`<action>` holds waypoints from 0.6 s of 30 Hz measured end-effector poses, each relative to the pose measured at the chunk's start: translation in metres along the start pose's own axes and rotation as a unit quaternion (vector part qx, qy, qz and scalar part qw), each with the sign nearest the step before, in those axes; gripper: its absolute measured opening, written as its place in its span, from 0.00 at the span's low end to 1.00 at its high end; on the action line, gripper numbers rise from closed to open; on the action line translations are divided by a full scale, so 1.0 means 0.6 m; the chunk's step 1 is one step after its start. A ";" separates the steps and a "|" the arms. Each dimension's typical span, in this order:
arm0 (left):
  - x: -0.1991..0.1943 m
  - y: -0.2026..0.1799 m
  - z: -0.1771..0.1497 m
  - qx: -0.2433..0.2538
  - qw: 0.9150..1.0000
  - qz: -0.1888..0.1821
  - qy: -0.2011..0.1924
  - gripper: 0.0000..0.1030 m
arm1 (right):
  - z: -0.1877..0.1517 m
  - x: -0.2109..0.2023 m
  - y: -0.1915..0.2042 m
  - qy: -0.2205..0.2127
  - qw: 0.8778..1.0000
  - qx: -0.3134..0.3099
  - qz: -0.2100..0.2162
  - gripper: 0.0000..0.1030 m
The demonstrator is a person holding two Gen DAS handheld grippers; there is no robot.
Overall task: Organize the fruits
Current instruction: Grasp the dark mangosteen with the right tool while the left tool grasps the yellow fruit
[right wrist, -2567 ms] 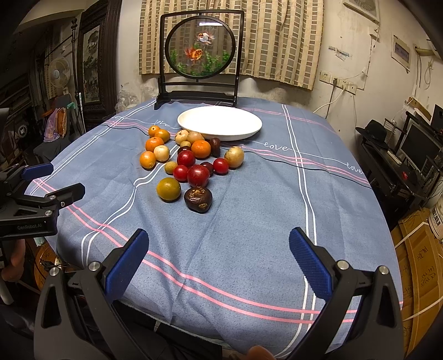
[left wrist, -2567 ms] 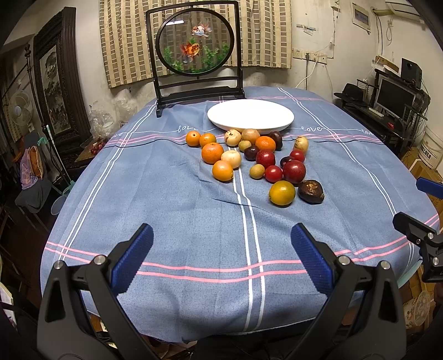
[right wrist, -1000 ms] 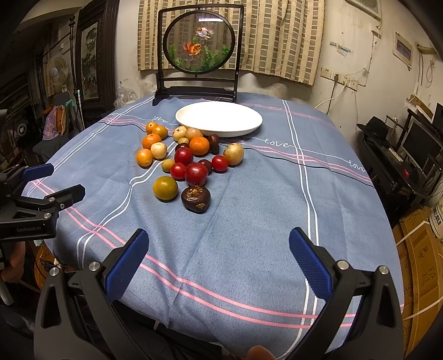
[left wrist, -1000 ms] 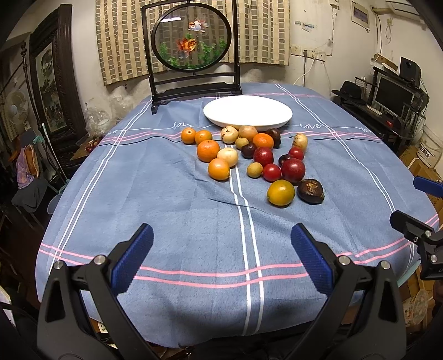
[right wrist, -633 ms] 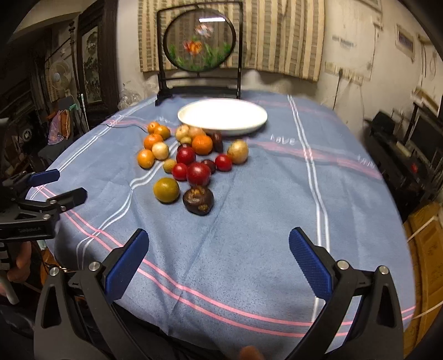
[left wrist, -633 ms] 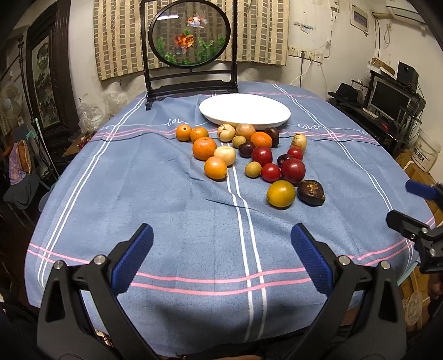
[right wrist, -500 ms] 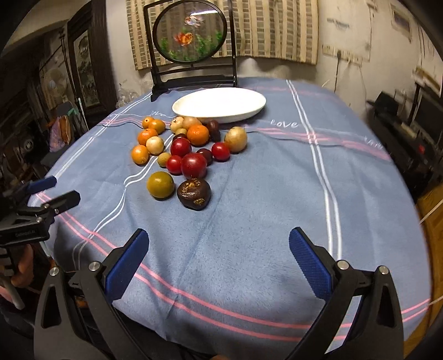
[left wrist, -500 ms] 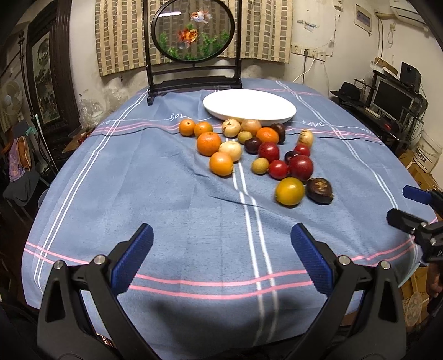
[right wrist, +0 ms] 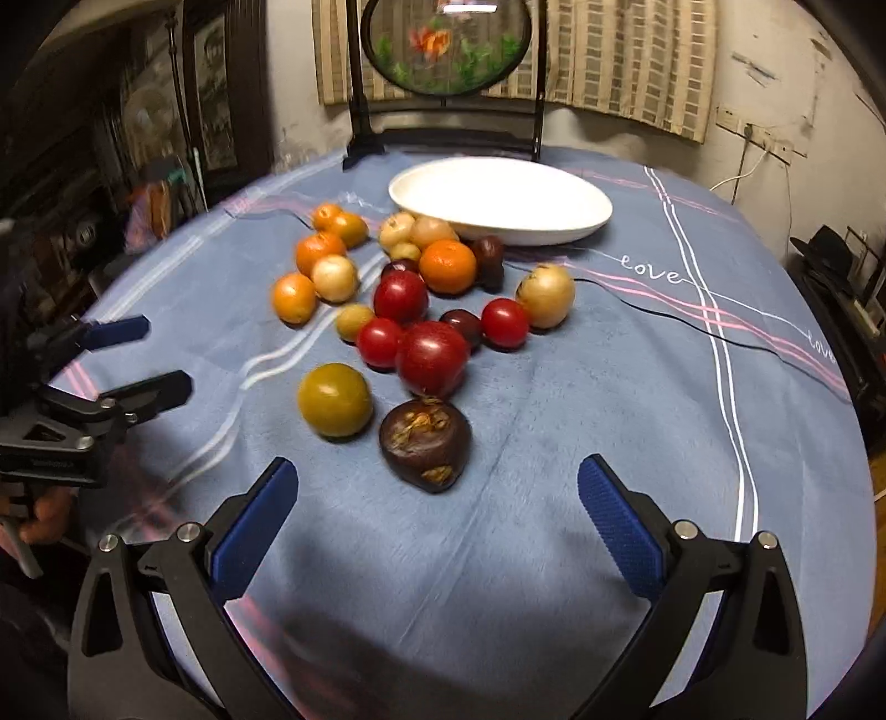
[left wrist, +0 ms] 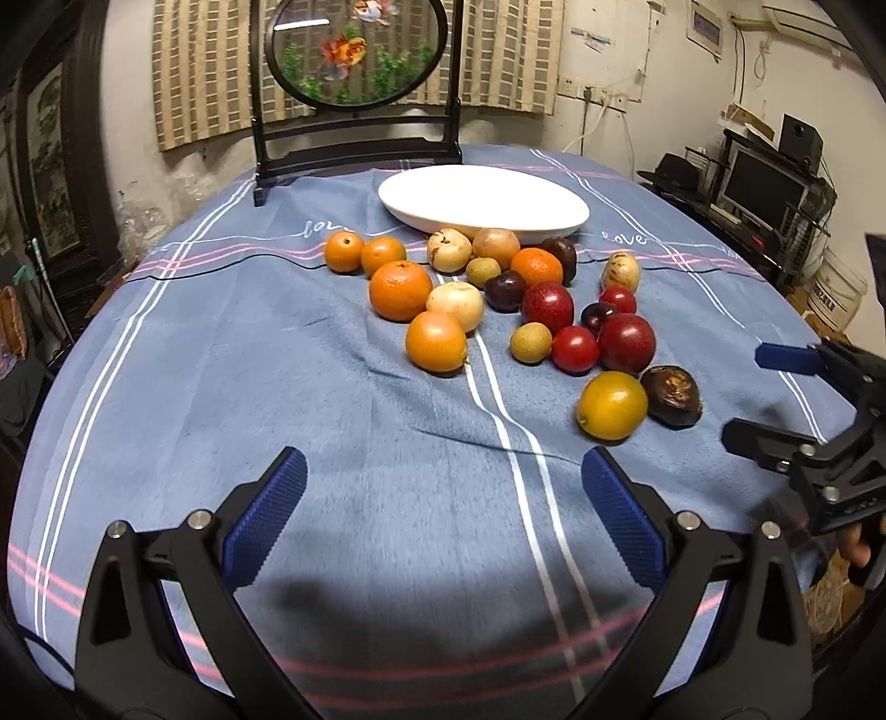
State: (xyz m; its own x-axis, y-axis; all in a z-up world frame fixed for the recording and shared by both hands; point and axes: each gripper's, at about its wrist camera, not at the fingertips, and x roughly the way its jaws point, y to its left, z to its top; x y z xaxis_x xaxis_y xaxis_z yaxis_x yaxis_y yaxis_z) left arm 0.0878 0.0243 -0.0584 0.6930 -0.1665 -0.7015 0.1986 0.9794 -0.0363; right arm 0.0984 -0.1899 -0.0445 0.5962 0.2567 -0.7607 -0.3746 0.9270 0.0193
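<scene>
The fruit pile [left wrist: 498, 299] sits loose on the blue tablecloth [left wrist: 277, 387], bunched just in front of the white plate [left wrist: 482, 202], and the plate has nothing in it, so as I read it no sorting has happened yet. Nearest piece to me is the dark wrinkled fruit [right wrist: 425, 445]: it lies straight ahead of my right claw [right wrist: 437, 509], almost centred between its two blue pads, just beyond the tips. That is the relation I am steering on. It is roundish, a bit wider than tall, so no real long axis to line up with. Beside it, to its left and not quite touching, is the yellow-green fruit [right wrist: 334, 400]; the big red fruit [right wrist: 432, 357] sits right behind it, close enough that I could nudge it.

Right claw is wide apart and gripping nothing. Left claw [left wrist: 443, 515] is also spread wide, holding nothing, over bare cloth; the oranges [left wrist: 400, 291] lie ahead and a little left of it, well apart. So the right side is clearly nearer to a pick.

The dark fruit looks matte brown-purple with tan scabby patches. My guess is the shell is firm. Beyond the plate stands a round goldfish screen [left wrist: 354, 52].
</scene>
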 end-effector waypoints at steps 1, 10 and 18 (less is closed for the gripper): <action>0.007 0.001 0.002 0.001 1.000 -0.001 0.003 0.98 | 0.004 0.012 -0.001 0.010 1.000 -0.005 -0.007 0.97; 0.023 0.002 0.000 0.011 1.000 -0.023 0.005 0.98 | 0.017 0.062 0.002 0.044 0.999 -0.020 0.009 0.73; 0.026 0.002 -0.003 0.009 1.000 -0.018 0.008 0.98 | 0.017 0.087 0.010 0.057 0.998 -0.027 0.017 0.52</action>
State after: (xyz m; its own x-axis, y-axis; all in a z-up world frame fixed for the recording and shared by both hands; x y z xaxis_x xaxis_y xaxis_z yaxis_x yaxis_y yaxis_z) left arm 0.0974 0.0230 -0.0704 0.6742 -0.2004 -0.7109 0.2369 0.9703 -0.0488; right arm 0.1343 -0.1681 -0.0777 0.4995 0.2524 -0.8287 -0.4327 0.9014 0.0137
